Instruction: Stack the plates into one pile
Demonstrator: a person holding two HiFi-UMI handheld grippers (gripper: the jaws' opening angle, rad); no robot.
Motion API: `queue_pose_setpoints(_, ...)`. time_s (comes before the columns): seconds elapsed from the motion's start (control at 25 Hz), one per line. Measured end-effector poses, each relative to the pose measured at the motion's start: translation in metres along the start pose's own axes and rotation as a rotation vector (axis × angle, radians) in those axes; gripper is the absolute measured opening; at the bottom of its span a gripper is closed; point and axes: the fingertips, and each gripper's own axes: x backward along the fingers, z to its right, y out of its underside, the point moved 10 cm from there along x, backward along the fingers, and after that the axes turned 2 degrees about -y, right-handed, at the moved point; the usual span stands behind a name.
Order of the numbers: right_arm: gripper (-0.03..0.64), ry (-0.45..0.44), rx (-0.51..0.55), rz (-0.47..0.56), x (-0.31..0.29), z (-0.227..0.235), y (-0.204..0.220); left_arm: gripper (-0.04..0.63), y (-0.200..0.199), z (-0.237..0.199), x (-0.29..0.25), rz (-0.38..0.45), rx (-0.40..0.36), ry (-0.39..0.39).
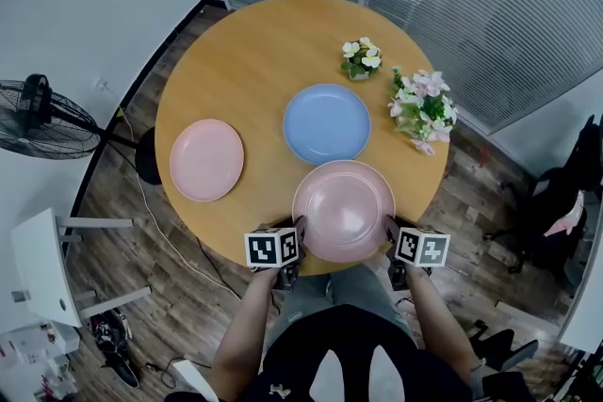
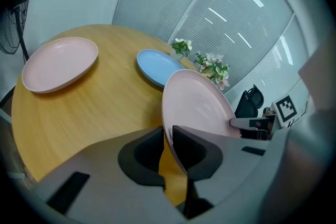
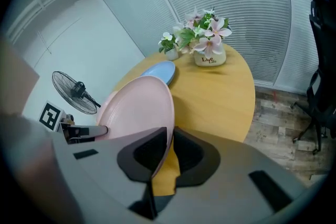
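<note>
Both our arms reach out in front, grippers tipped down toward table [image 1: 254,61].
Left gripper [image 1: 300,229]: jaws narrow, pinching left rim of near pink plate [image 1: 344,207].
Right gripper [image 1: 389,229]: jaws narrow, pinching right rim of same plate.
We hold plate between them over table's near edge.
Blue plate [image 1: 327,122] at table's middle.
Other pink plate [image 1: 206,159] on table's left side.
</note>
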Motion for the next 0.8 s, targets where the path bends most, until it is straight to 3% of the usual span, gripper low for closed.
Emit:
queue_pose_setpoints(0.32, 0.044, -0.054, -0.028, 0.054, 0.024, -0.01, -0.017, 0.06, -0.015, 0.007, 0.022, 0.094, 0.099, 0.091)
queue_pose_setpoints(0.8, 0.047, -0.111, 0.019, 0.041, 0.025, -0.023, -0.027, 0.057, -0.011, 0.005, 0.045, 0.154, 0.148, 0.076)
